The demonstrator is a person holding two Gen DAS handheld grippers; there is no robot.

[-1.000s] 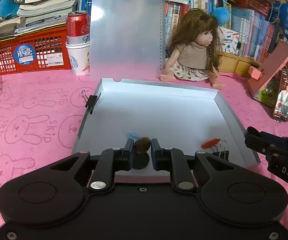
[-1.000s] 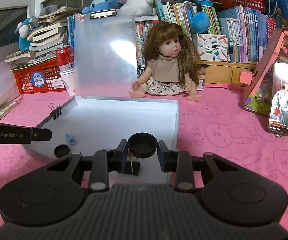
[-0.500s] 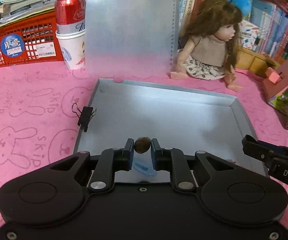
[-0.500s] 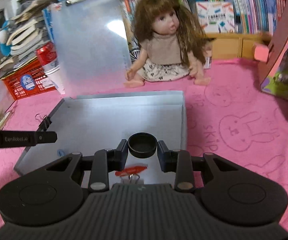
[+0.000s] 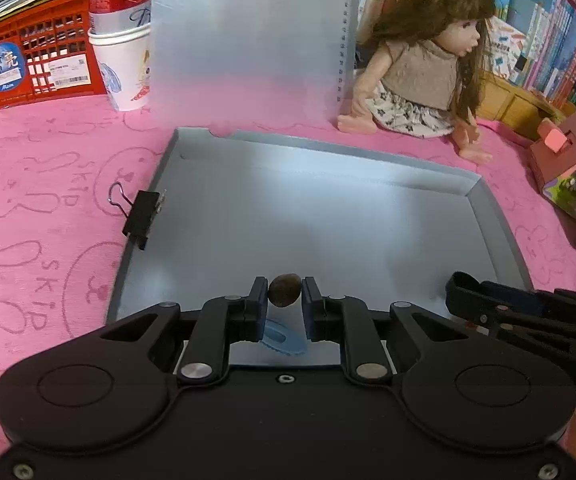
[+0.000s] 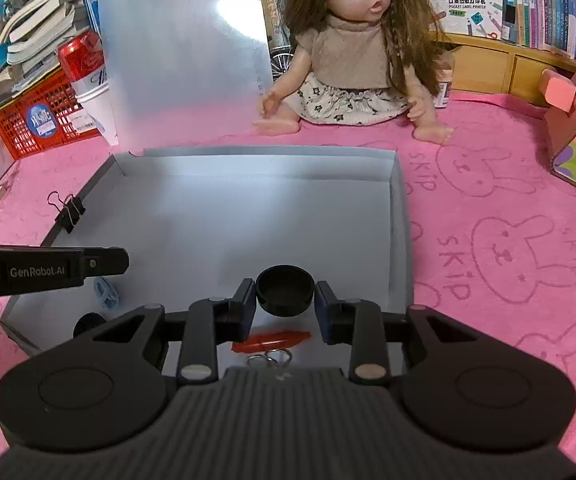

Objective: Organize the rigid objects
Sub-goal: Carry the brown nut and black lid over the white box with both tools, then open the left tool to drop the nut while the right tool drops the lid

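A shallow grey tray [image 5: 500, 220] [image 6: 402, 216] lies on the pink cloth. My left gripper [image 5: 284, 295] is shut on a small brown nut [image 5: 283, 289], held above the tray's near part. My right gripper [image 6: 285, 292] is shut on a round black cap [image 6: 284, 289], also over the tray's near part. On the tray floor lie a blue piece [image 5: 283, 338] [image 6: 105, 293], a red piece [image 6: 271, 341] with metal rings [image 6: 270, 359], and a black disc [image 6: 87, 320] at the near left corner. A black binder clip [image 5: 141, 216] [image 6: 69, 211] grips the tray's left wall.
A doll [image 5: 424, 64] [image 6: 352, 48] sits behind the tray. A clear clipboard [image 5: 247, 32] stands upright at the back, beside a red can in a paper cup [image 5: 121, 36] and a red basket [image 5: 19, 68]. A pink house-shaped box [image 5: 568, 160] and books line the right.
Both grippers have moved forward over the tray and tilted further down, each keeping its object. The black disc, red piece and clip slid toward the near edge of both views.
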